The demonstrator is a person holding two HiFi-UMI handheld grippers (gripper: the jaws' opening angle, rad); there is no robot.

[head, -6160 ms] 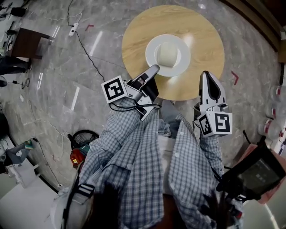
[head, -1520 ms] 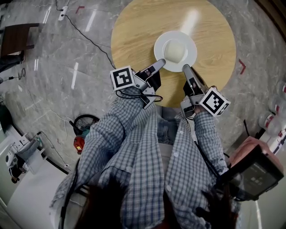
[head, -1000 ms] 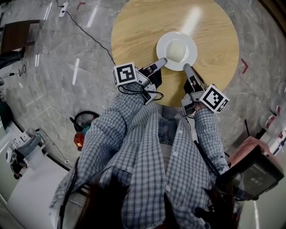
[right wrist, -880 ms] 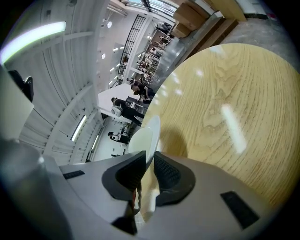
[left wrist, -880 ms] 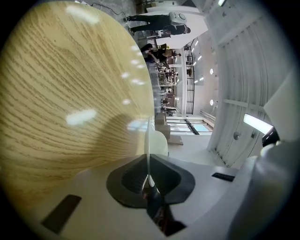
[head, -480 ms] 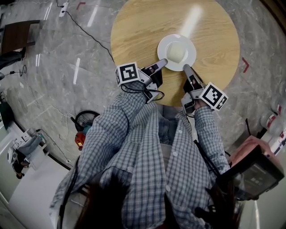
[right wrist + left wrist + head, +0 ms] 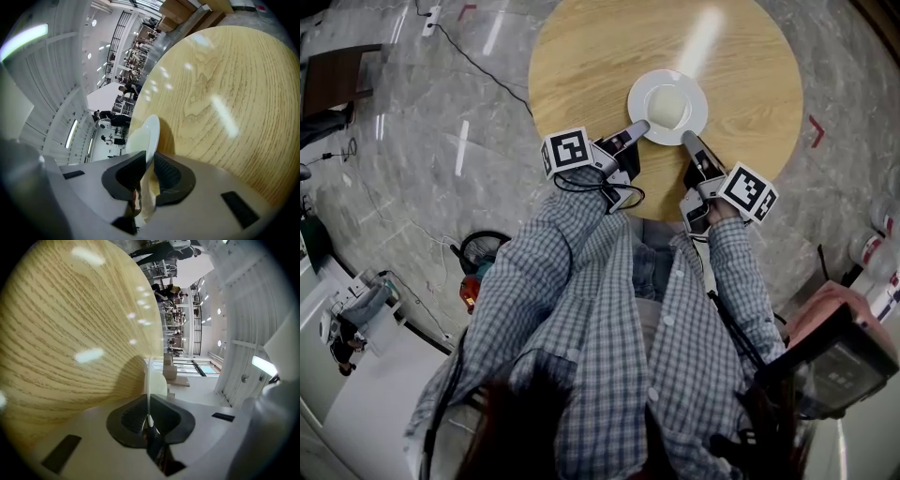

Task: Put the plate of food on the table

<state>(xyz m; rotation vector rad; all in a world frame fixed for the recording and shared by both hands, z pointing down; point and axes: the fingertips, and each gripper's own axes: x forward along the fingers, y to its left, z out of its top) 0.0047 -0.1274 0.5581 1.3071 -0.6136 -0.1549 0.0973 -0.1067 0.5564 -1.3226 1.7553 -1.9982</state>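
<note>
A white plate (image 7: pixel 692 94) with a pale mound of food (image 7: pixel 667 105) is over the near half of the round wooden table (image 7: pixel 581 66). My left gripper (image 7: pixel 639 126) is shut on the plate's near-left rim. My right gripper (image 7: pixel 686 139) is shut on the near-right rim. In the left gripper view the plate's rim (image 7: pixel 148 376) runs edge-on between the dark pads of that gripper (image 7: pixel 149 416), beside the table top (image 7: pixel 70 333). In the right gripper view the plate (image 7: pixel 153 127) and food (image 7: pixel 137 140) sit between that gripper's (image 7: pixel 149 171) pads. I cannot tell if the plate touches the wood.
A black cable (image 7: pixel 487 75) and power strip (image 7: pixel 434 16) lie on the marble floor left of the table. A dark low stand (image 7: pixel 328 84) is at far left. A red-and-black object (image 7: pixel 473 281) sits on the floor near my left side. Bottles (image 7: pixel 872 248) stand at right.
About six seconds ago my right gripper was off the plate; now both hold its rim. Over the last second the plate has hardly moved, drifting slightly farther over the table.
</note>
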